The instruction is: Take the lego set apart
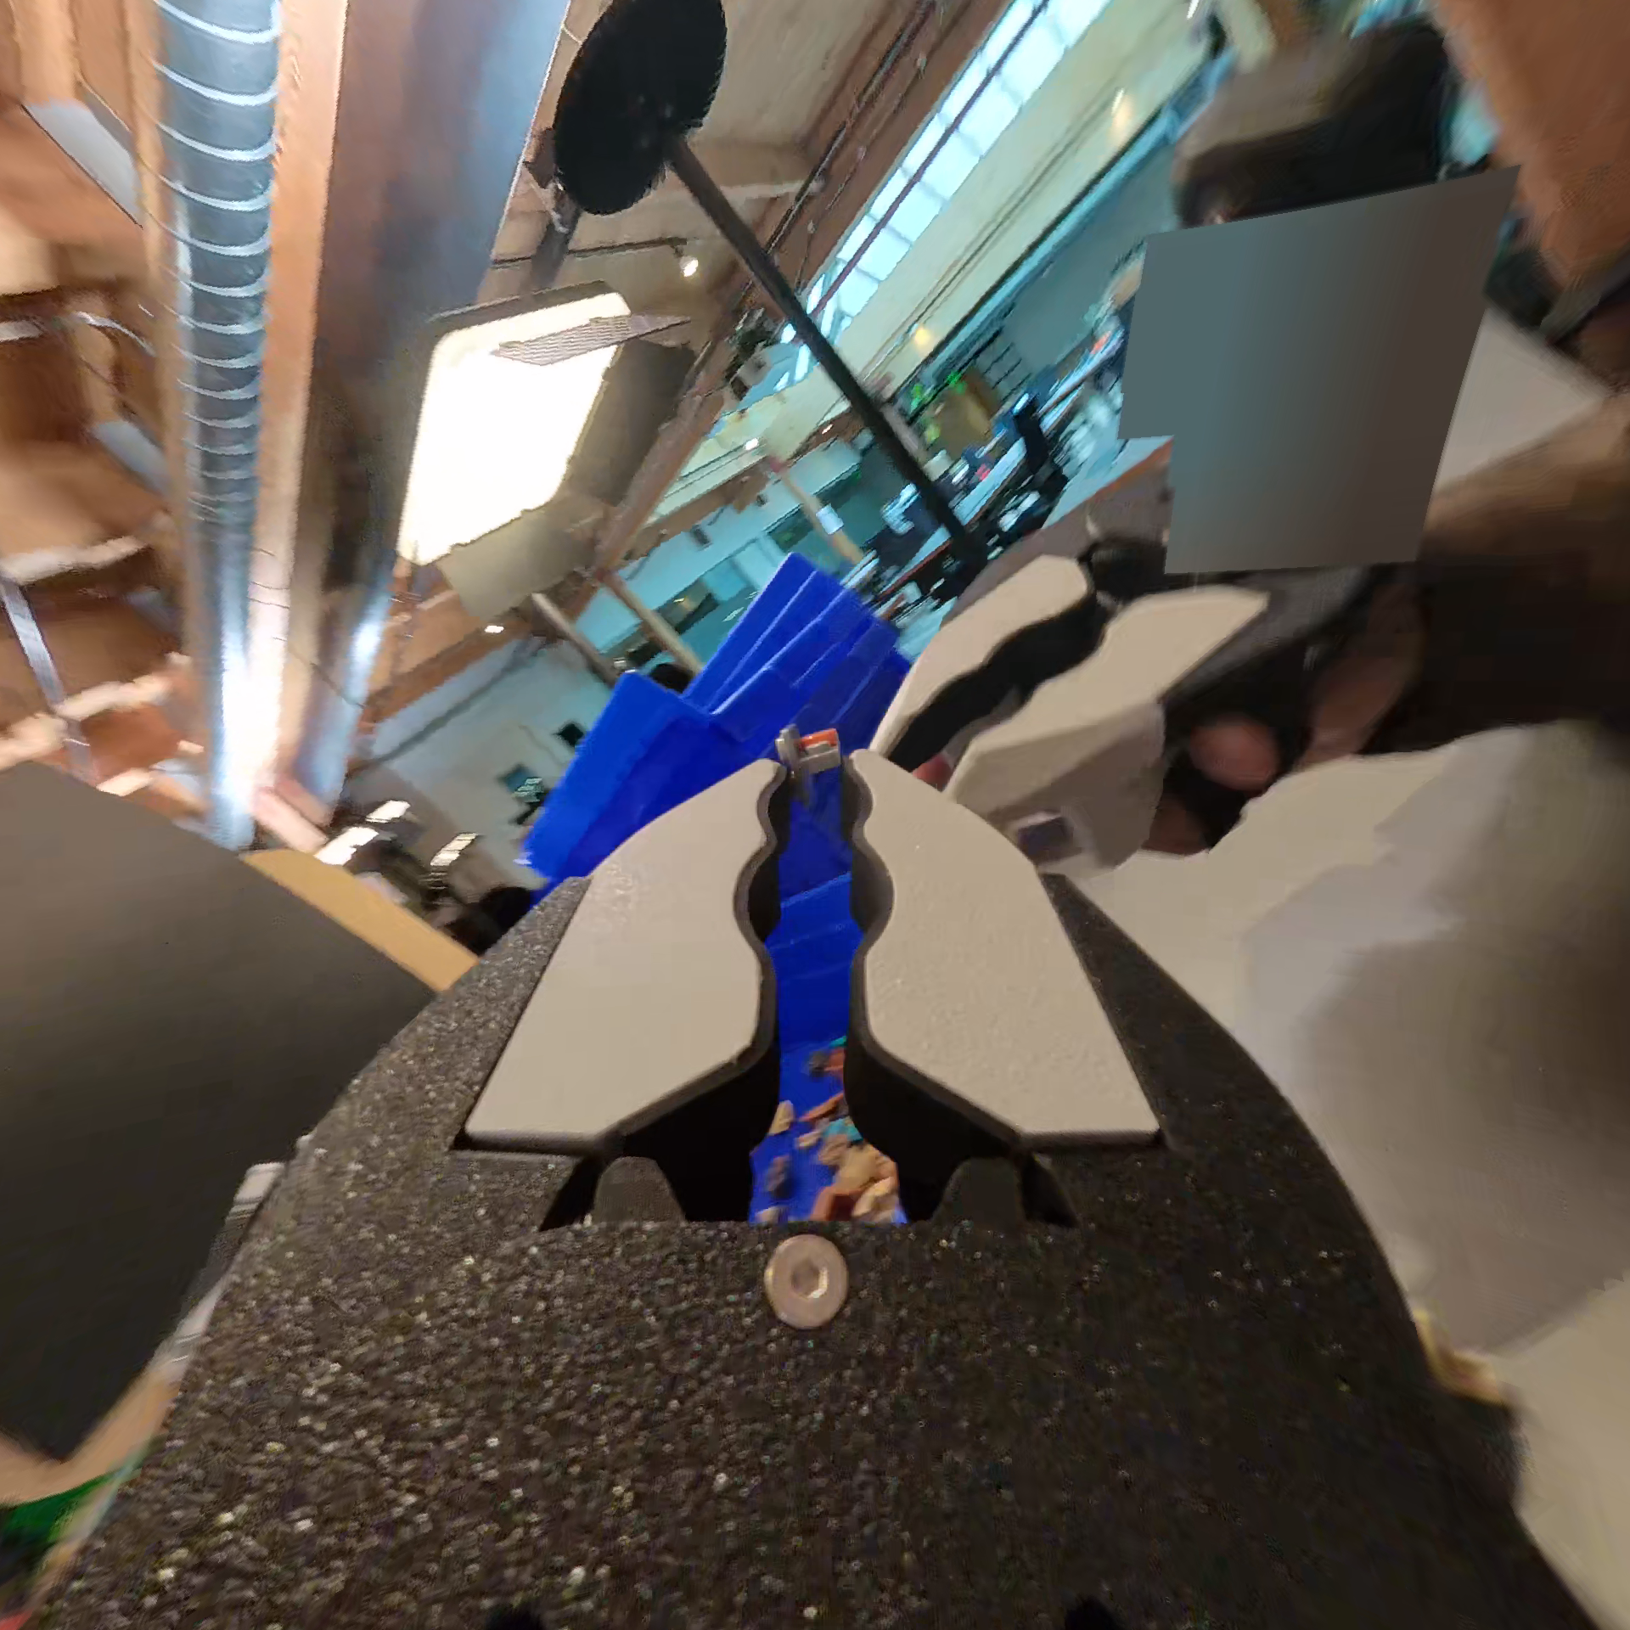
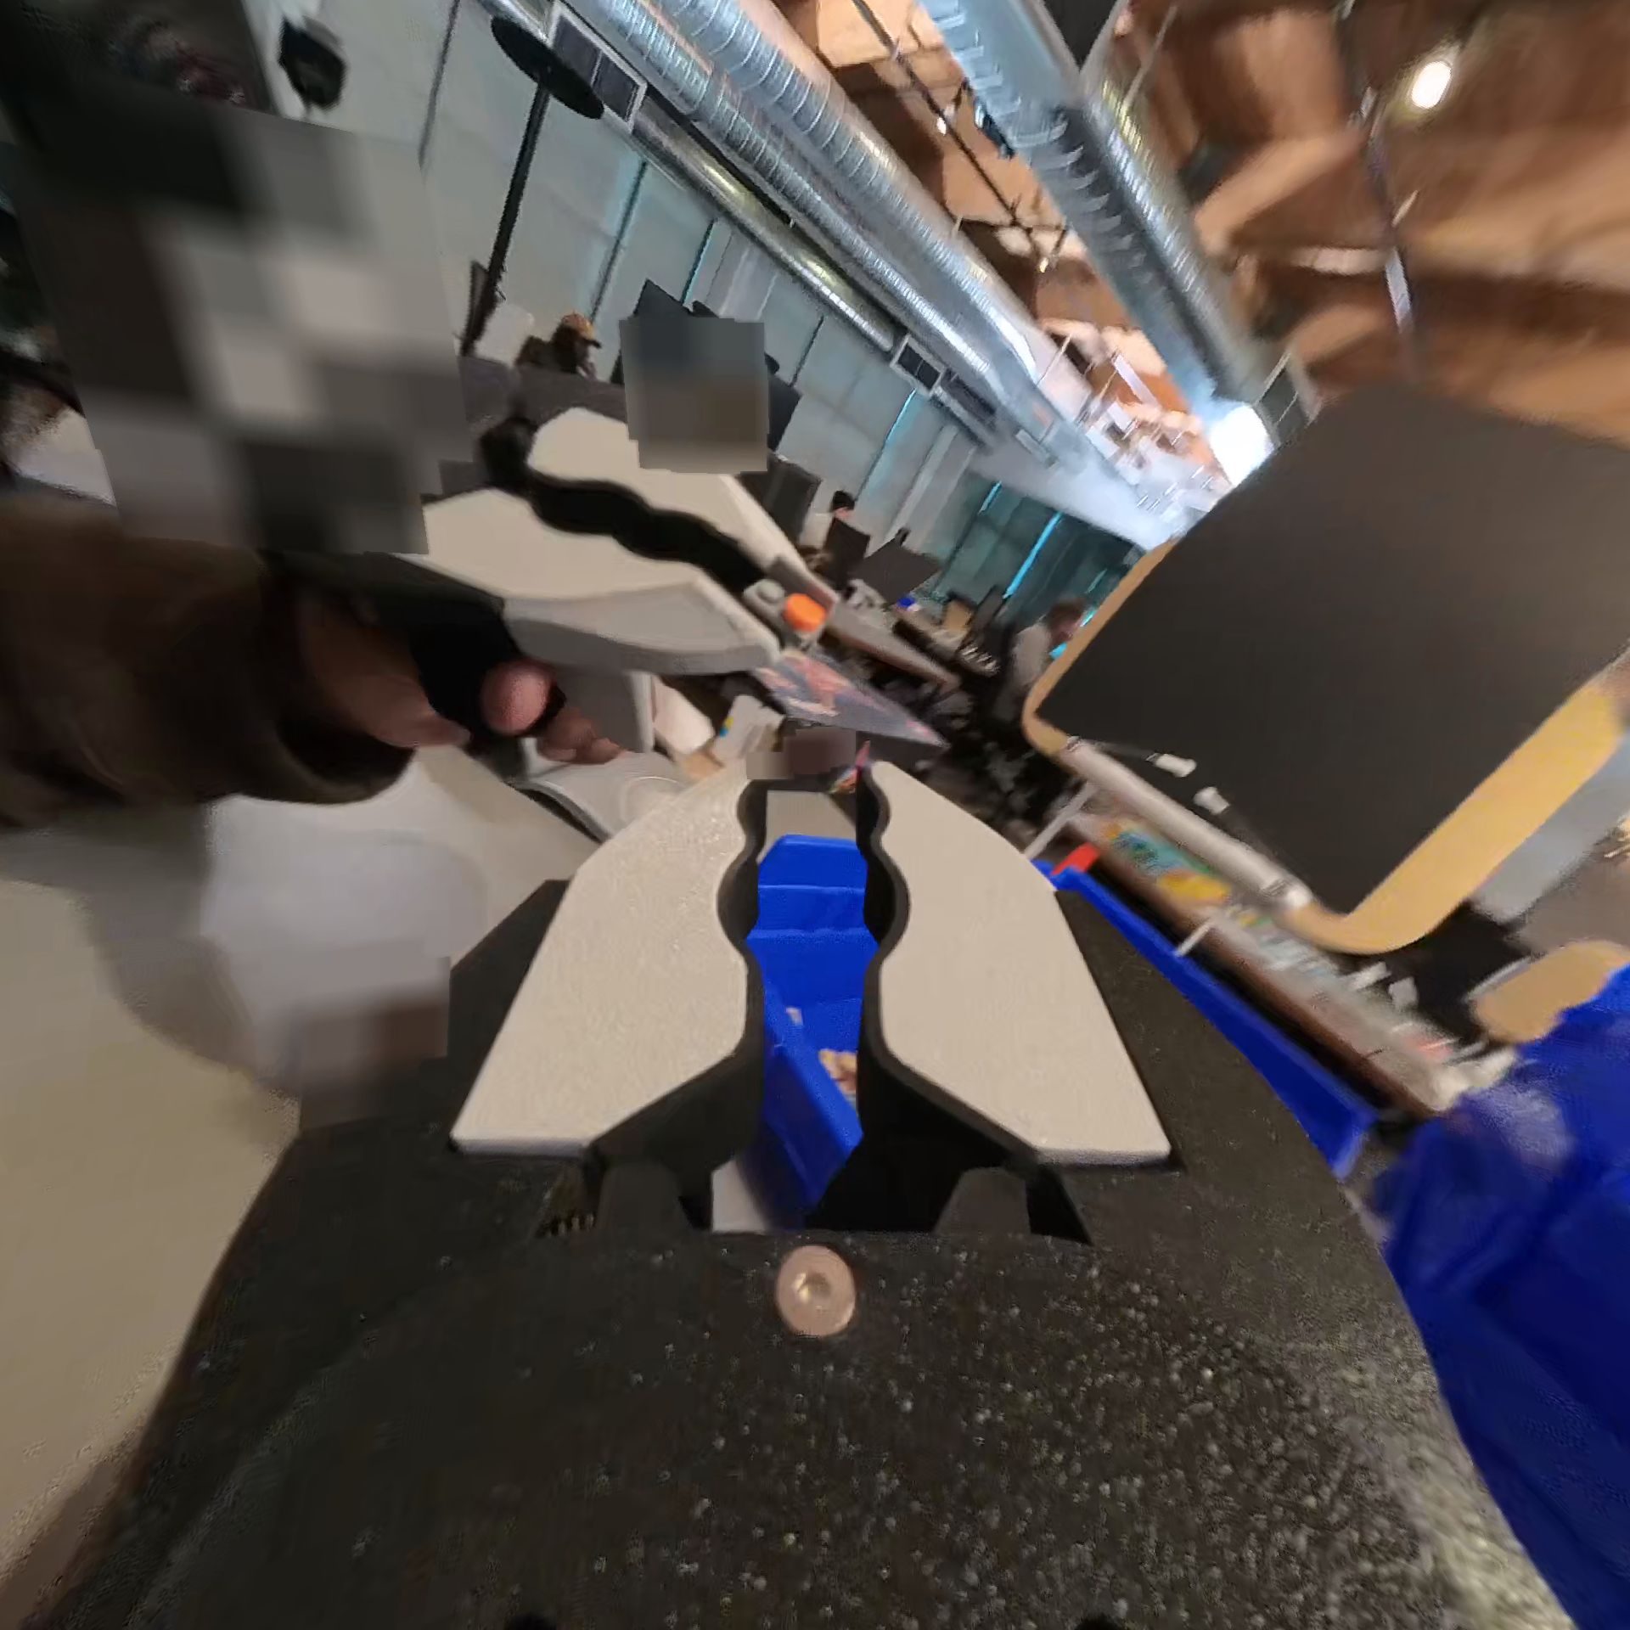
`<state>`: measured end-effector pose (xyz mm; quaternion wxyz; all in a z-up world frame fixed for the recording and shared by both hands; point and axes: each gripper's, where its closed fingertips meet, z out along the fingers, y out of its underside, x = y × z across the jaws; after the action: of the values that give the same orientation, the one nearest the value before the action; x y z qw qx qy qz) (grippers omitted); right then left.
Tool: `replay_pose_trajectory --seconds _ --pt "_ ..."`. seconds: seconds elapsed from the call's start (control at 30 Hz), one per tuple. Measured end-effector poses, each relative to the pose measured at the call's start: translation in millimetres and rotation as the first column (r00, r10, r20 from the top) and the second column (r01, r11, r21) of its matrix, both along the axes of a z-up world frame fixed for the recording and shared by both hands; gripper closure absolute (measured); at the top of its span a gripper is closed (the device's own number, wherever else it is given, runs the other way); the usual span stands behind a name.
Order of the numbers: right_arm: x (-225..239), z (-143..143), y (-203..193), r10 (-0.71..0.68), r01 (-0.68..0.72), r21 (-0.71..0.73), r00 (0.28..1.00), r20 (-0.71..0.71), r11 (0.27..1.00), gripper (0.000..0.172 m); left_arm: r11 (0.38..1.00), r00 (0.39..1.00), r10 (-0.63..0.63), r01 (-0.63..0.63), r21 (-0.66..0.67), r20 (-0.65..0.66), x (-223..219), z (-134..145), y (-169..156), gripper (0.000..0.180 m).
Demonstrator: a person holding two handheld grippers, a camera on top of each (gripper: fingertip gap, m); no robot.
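My left gripper (image 1: 813, 776) is shut on a small grey part with an orange piece (image 1: 816, 750), which is pinched at its fingertips. The right wrist view shows the same part (image 2: 798, 609) at the left gripper's tips, held up in the air by a hand (image 2: 494, 697). My right gripper (image 2: 807, 781) is raised just to the right of it, and its fingers stand apart. A thin colourful scrap (image 2: 860, 769) shows at its right fingertip; the other pad stands clear of it. A flat colourful packet (image 2: 847, 697) shows just under the left gripper's tips.
Stacked blue bins (image 1: 706, 750) stand ahead of the left gripper. A blue bin (image 2: 807, 891) lies under the right gripper, with another blue bin (image 2: 1235, 1014) to its right. Colourful packets (image 1: 829, 1147) lie in a bin below. A black panel with a wooden edge (image 2: 1367, 635) is at the right. A pale tabletop (image 2: 132, 1014) is at the left. Only a small space, under 4 cm, lies between the two pairs of fingers.
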<state>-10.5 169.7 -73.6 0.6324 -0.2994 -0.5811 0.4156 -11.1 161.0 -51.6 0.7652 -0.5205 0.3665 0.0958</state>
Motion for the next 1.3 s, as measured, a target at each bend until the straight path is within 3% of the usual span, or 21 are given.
replay_pose_trajectory --seconds 0.13,0.3,0.5,1.3 --pt "2 4 4 0.109 -0.09 -0.246 0.992 0.067 0.965 0.158 0.977 0.951 0.199 -0.172 0.13 -0.238 -8 -9 7 0.17" --pt "3 5 6 0.125 -0.091 -0.307 0.988 0.092 0.947 0.163 0.952 0.871 0.291 -0.223 0.211 -0.396 -4 -23 14 0.17" --pt "-1 -5 1 0.127 -0.086 -0.266 0.982 0.141 0.96 0.164 0.953 0.869 0.283 -0.206 0.224 -0.405 1 -24 13 0.17" --pt "8 -3 -9 0.232 -0.187 -0.276 0.963 0.139 0.943 0.164 0.958 0.856 0.244 -0.139 0.252 -0.455 12 -26 8 0.17"
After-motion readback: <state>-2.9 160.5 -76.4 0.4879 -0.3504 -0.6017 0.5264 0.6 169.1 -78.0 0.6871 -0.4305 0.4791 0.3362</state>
